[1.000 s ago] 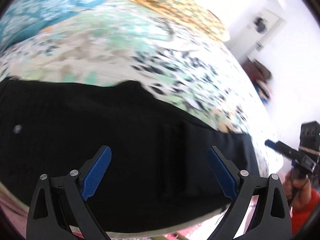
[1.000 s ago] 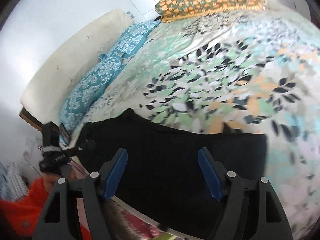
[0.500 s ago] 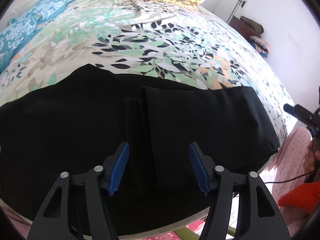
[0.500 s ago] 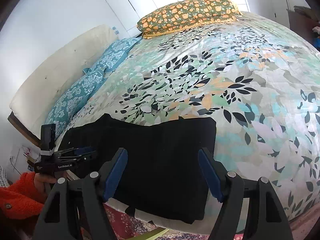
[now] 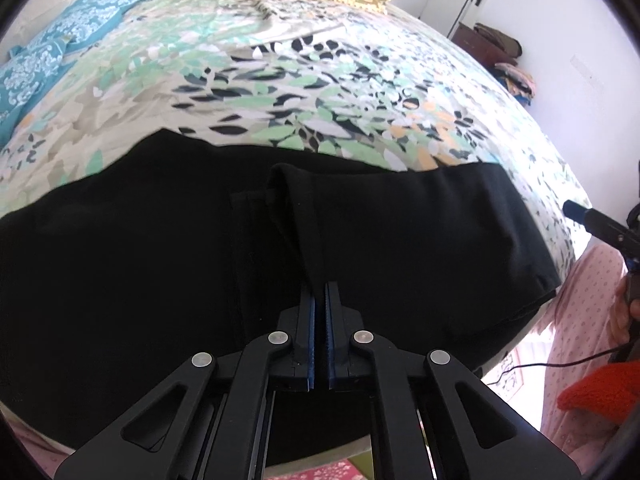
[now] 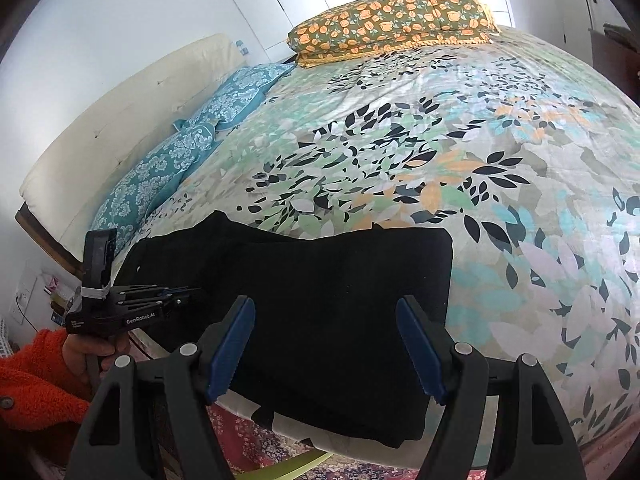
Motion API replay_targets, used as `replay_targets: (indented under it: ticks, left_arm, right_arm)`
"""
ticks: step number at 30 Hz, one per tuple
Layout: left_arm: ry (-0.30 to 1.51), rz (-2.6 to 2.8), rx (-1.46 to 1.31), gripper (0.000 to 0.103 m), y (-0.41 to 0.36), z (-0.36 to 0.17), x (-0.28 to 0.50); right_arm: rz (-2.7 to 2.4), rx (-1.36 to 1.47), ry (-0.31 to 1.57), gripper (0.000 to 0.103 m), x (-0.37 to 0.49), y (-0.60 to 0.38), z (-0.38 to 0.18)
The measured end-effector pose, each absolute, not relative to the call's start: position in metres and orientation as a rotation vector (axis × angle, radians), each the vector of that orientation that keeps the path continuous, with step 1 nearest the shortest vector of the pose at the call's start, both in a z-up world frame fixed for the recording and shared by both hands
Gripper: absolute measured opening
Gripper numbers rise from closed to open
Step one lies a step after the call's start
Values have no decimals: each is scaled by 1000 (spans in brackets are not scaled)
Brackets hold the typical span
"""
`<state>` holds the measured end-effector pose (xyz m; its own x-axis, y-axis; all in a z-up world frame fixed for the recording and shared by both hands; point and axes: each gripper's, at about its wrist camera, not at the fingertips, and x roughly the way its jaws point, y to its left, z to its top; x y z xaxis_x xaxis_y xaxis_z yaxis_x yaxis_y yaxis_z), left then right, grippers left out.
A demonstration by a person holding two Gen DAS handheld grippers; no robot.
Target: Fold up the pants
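Black pants lie partly folded along the near edge of the bed, one end folded over the rest. My left gripper is shut on the folded-over edge of the pants and pulls it up into a ridge. In the right wrist view the pants lie flat, with the left gripper at their left edge. My right gripper is open and empty, held above the near right part of the pants. It shows at the right of the left wrist view.
The bed has a floral leaf-print cover. Blue patterned pillows and an orange-flowered pillow lie at the far side by a cream headboard. Stacked clothes sit by the wall. A patterned rug lies below the bed edge.
My left gripper has closed from open onto the folded edge of the pants and lifted it slightly. My right gripper has stayed open and shifted little.
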<state>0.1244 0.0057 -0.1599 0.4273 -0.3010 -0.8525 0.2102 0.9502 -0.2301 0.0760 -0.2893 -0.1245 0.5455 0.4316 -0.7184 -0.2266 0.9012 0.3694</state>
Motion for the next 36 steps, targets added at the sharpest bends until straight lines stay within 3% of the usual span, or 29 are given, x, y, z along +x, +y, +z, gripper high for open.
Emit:
replay_targets:
  ticks: [4,13,14,16,17,18,20,24,28,29,30,31,32,33,36]
  left_arm:
    - [1059,-301,-116,2,22,-146,115]
    - [1158,-221,-59,8,22,-180,129]
    - [1155,-218,-58,13,22,-178,128]
    - [1139,-210,-89,32,27,-171,125]
    - [1128,-195,-100,59,29,-168,124]
    - [1100,-167,-116,76,36,-162,122]
    - [1084,-160,-159,80,46,-158,122]
    - [1159,-202,-216,80,45,-173,128]
    - [1217,-215,-87,78,15,-189,132]
    - [1213,-212,-53,71,9,-189,132]
    - [1206,-219,-43,48,5,-189,131]
    - [1201,-217,-41,36,5,-187,131]
    - [1197,-212,-47,16,6,-185,131]
    - [1190,-220,-66,10,10,-183,131]
    - [1163,-239,-126,8,20,-168,124]
  right_arm:
    - [382,245,917,73,75,-291,-124]
    - [413,248,928,73,75,-287,-125]
    - [413,250,927,73,74,-288,-126]
    - [407,266,927,73,74,-292,-126]
    - [402,280,926,73,74,-295,-126]
    - [397,297,925,73,75,-298,-127]
    - [386,330,925,73,76,-303,-128]
    - [378,365,928,73,79,-309,-130]
    - [381,358,926,73,77,-308,-128]
    - [380,355,925,73,76,-308,-128]
    - [379,355,925,73,76,-308,-128]
    - [376,355,926,73,76,-309,-128]
    - [373,357,928,73,76,-309,-129]
    - [369,359,931,73,77,-309,-130]
    - [356,344,927,73,78,-310,-126]
